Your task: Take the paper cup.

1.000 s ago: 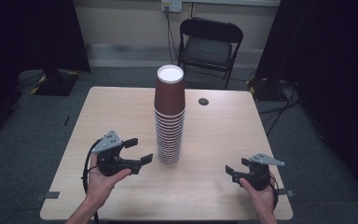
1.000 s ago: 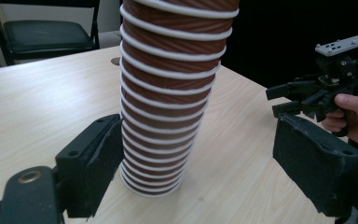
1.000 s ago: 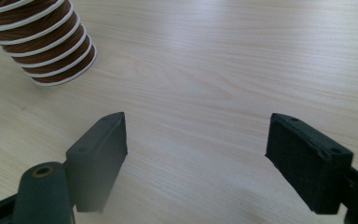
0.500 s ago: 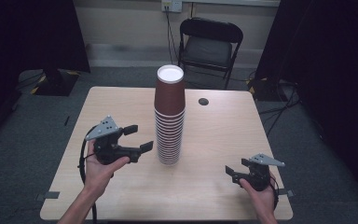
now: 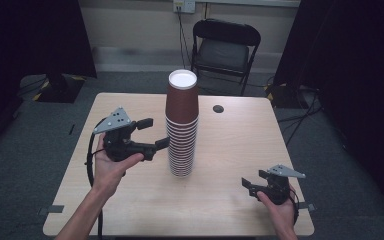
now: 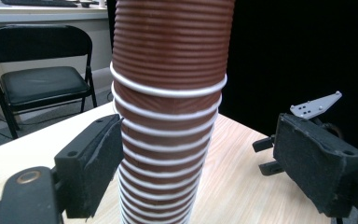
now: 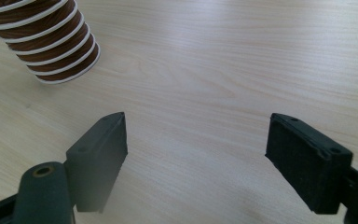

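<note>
- Left gripper [image 5: 152,134] raised above the tabletop's left half, held in a hand [image 5: 111,162], jaws aimed at the cup stack [image 5: 182,125].
- Jaws apart with the stack between them in the left gripper view; left pad [image 6: 103,158] at the stack's side, touching or just short of it, cannot tell which; right pad [image 6: 314,158] well clear, gap showing.
- Nothing gripped on that side.
- Right gripper [image 5: 250,186] low near the tabletop's front right corner, held in the other hand [image 5: 278,205], jaws wide apart and empty.
- In the right gripper view, pads [image 7: 105,149] spread over bare wood, stack's foot [image 7: 51,42] well off at upper left.
- Stack of brown ribbed paper cups, white rims showing as rings, standing upright about the middle of the tabletop [image 5: 230,150], rim-down, white base of the top cup facing up.
- Stack taller than the raised left gripper; jaws level with its middle rings.
- Small dark round spot [image 5: 218,108] near the far edge, right of the stack.
- Black folding chair [image 5: 225,47] behind the far edge, on grey carpet.
</note>
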Demonstrator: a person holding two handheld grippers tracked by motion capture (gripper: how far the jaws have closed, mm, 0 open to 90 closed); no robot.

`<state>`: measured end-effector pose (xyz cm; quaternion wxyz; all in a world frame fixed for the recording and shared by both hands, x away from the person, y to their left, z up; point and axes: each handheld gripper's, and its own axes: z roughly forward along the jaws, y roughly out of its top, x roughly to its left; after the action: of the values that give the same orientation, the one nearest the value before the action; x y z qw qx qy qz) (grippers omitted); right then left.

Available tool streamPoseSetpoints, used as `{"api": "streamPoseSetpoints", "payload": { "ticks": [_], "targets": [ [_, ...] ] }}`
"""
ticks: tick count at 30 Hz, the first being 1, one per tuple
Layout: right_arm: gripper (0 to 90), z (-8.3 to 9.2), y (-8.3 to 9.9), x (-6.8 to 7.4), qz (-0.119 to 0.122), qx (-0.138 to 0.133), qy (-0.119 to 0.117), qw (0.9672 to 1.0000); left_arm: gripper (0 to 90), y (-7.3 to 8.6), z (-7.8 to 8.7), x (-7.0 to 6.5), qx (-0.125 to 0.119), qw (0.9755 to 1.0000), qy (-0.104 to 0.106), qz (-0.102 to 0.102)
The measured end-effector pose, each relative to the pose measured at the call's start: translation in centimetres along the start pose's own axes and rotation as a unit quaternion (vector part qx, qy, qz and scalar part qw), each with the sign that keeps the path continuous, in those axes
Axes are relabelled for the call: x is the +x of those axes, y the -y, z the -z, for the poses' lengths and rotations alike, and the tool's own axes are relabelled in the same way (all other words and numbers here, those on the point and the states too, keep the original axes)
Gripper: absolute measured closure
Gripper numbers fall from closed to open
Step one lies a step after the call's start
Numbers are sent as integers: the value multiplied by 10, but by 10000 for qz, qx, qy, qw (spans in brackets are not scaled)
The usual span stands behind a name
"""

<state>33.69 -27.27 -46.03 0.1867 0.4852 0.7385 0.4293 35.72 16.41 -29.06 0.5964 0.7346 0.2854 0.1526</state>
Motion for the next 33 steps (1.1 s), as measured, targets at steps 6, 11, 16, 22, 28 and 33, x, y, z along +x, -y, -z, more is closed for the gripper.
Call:
{"api": "streamPoseSetpoints", "payload": {
  "ticks": [6,11,16,22,28,33],
  "targets": [
    [203,0,0,0,-7,8,-6,10000,156,-13,-6,4,-54,10000,-33,9],
    [203,-1,0,0,-16,17,-10,10000,156,-26,-11,4,-96,9999,-42,-31],
    [203,-1,0,0,-11,10,-16,10000,155,-35,-16,4,-127,9999,-26,-76],
    [203,-1,0,0,-22,9,-26,10000,155,-50,-25,7,-98,9999,-10,-125],
    [202,0,0,-1,-46,-31,-33,10000,155,-62,-34,10,-47,9999,-3,-159],
    [202,1,0,-1,-50,-35,-28,10000,155,-71,-44,12,-88,9999,43,-102]
  ]
}}
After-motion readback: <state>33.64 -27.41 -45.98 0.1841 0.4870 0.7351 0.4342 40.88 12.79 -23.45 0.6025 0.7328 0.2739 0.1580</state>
